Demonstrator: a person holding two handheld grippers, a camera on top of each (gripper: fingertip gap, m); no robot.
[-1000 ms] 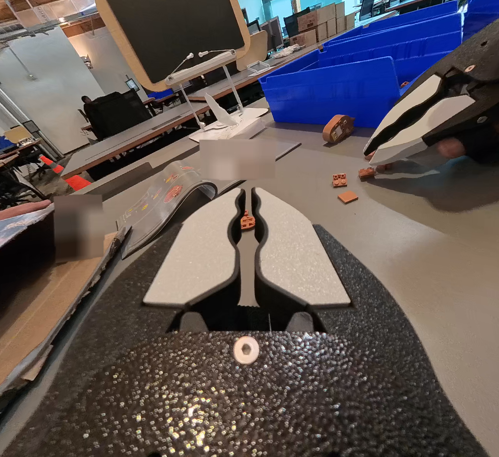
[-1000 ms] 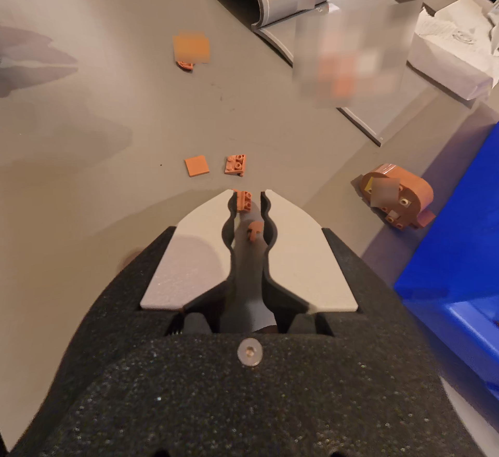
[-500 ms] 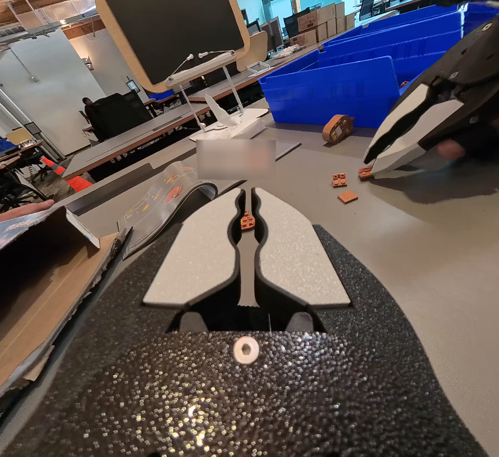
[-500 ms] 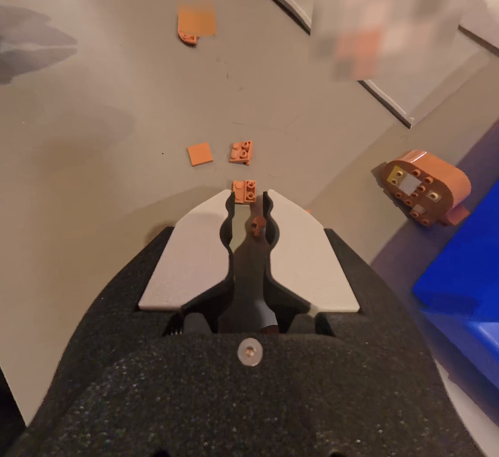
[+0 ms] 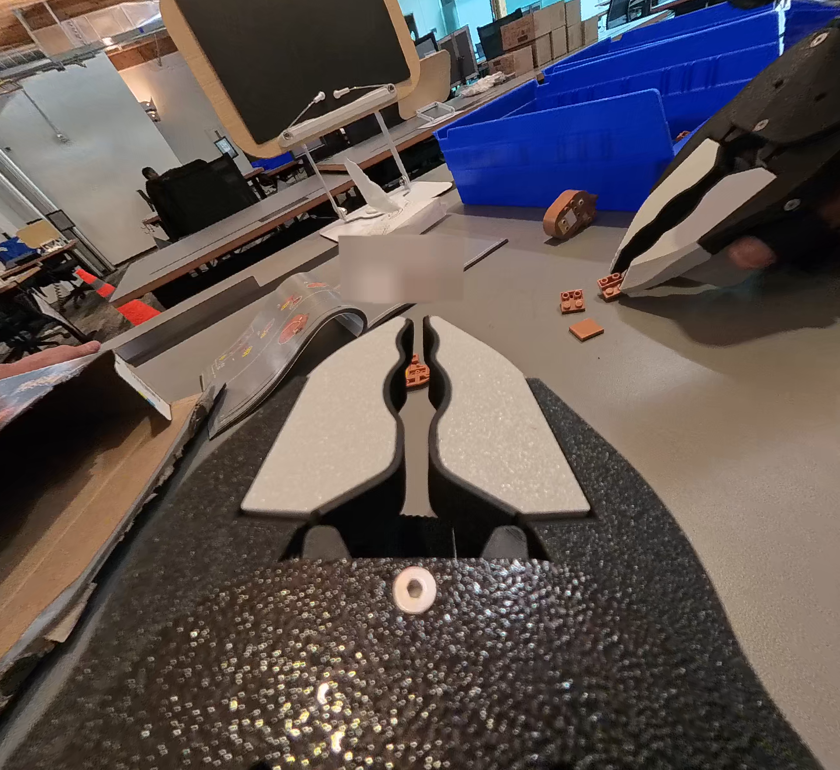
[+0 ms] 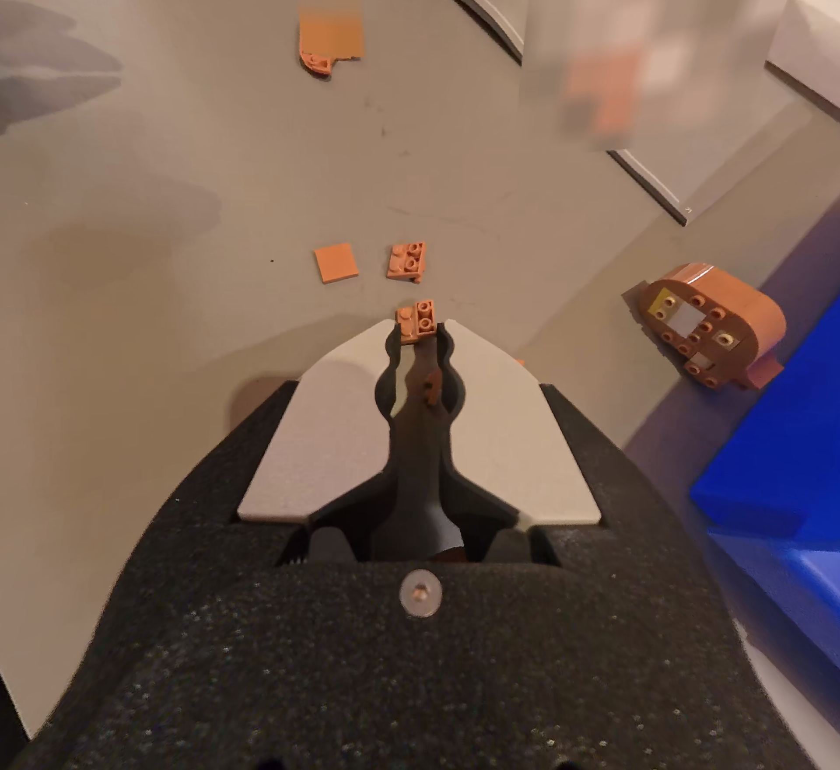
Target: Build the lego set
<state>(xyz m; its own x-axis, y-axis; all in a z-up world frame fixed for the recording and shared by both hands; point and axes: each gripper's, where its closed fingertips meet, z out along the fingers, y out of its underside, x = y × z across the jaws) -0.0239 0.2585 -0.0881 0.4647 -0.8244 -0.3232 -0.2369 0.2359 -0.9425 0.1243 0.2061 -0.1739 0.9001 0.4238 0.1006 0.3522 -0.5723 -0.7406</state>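
My right gripper (image 6: 418, 331) has its tips down on the grey table (image 6: 136, 339) and is shut on the near end of a small orange studded brick (image 6: 417, 320). In the left wrist view this gripper (image 5: 620, 280) and the brick (image 5: 609, 287) are at the far right. A second studded brick (image 6: 407, 262) and a flat orange tile (image 6: 336, 268) lie just beyond. A small orange piece (image 6: 432, 384) lies in shadow below the fingers. My left gripper (image 5: 419, 322) is shut, low over the table. A small orange piece (image 5: 417, 373) shows through the hollow between its fingers.
A brown oval brick model (image 6: 709, 330) lies to the right beside blue bins (image 5: 559, 157). An open booklet (image 5: 282, 339) lies ahead of the left gripper, and a cardboard box (image 5: 68, 498) is at its left. A curved orange piece (image 6: 316, 62) lies farther out. My hands' fingertips stand some 20 centimeters from each other. The right tips stand about 4 centimeters off the flat orange tile (image 6: 336, 268). Seen from the left wrist view (image 5: 593, 330) as well.
My right gripper edged forward, its jaws widened a little around the studded brick, then came together on it. The left gripper has not moved.
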